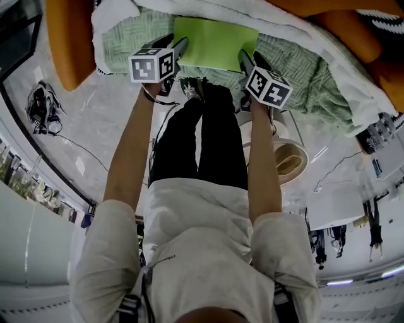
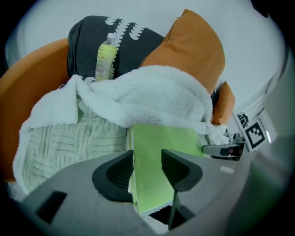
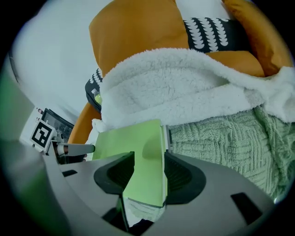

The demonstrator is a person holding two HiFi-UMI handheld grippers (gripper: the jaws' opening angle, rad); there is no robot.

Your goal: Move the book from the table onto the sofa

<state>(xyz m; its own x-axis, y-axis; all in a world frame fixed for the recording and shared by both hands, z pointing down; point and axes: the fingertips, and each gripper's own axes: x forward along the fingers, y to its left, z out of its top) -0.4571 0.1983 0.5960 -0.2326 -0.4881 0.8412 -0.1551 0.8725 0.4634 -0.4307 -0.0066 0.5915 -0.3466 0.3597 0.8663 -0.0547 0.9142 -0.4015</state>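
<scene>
Head view: the lime-green book (image 1: 214, 43) is held level over the green knit blanket (image 1: 297, 76) spread on the orange sofa (image 1: 69, 38). The left claw (image 1: 178, 47) pinches its left edge and the right claw (image 1: 246, 60) its right edge. In each gripper view the book fills the gap between the jaws. A white fleece throw (image 1: 252, 16) lies just beyond the book.
</scene>
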